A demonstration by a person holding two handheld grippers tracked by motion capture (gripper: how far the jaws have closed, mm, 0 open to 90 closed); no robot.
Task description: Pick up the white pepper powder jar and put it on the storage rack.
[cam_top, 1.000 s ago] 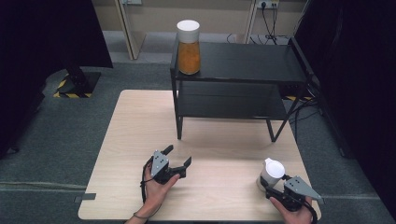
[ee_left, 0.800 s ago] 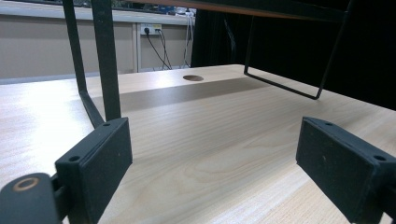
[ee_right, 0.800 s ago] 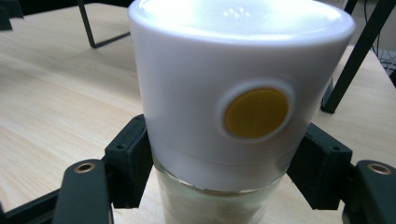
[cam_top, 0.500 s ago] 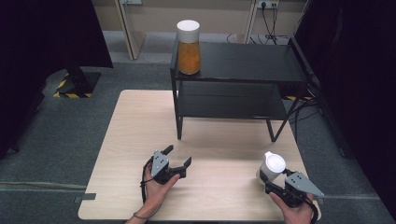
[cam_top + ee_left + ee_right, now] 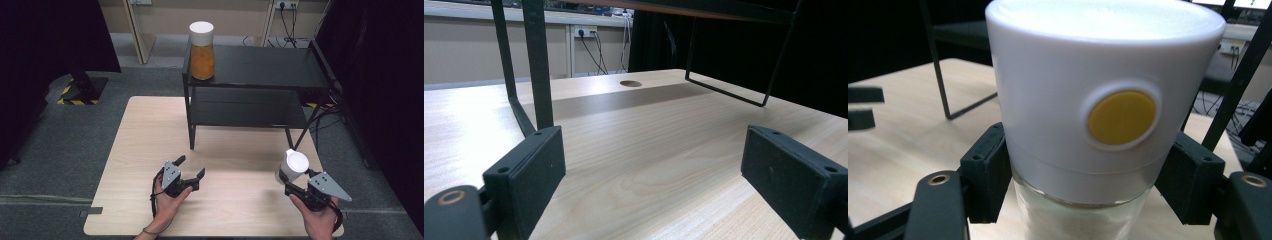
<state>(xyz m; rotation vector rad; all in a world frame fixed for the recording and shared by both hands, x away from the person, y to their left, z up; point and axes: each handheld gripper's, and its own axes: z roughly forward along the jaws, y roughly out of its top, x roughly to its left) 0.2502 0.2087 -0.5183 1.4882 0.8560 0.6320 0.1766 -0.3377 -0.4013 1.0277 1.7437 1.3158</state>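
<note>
The right gripper (image 5: 289, 184) is clamped on a clear glass jar with a tall white plastic lid (image 5: 292, 166), its two black jaws pressing the jar from either side just under the lid's lower edge. That grip on the neck, below the wider cap, probably keeps the jar from slipping down through the pads. In the right gripper view the jar (image 5: 1100, 100) stands upright between the jaws, close to the camera, and pale contents show through the glass below the lid. A round yellow button or sticker (image 5: 1121, 117) sits on the lid's side facing the gripper; it bears no writing, and no brand or label can be read anywhere on the jar.

The left gripper (image 5: 191, 172) rests low over the light wooden table (image 5: 145, 145) with its jaws spread apart and nothing between them; it appears to be waiting, out of the way. Ahead of it stands a black metal two-tier shelf (image 5: 260, 95), whose thin legs rise in front of the jaws in the left gripper view.

On the shelf's top tier, well ahead of both grippers, stands a second jar with a white lid and orange contents (image 5: 201, 50). Judging by that, the held jar is likely bound for the shelf too. The second jar shows no readable text.
</note>
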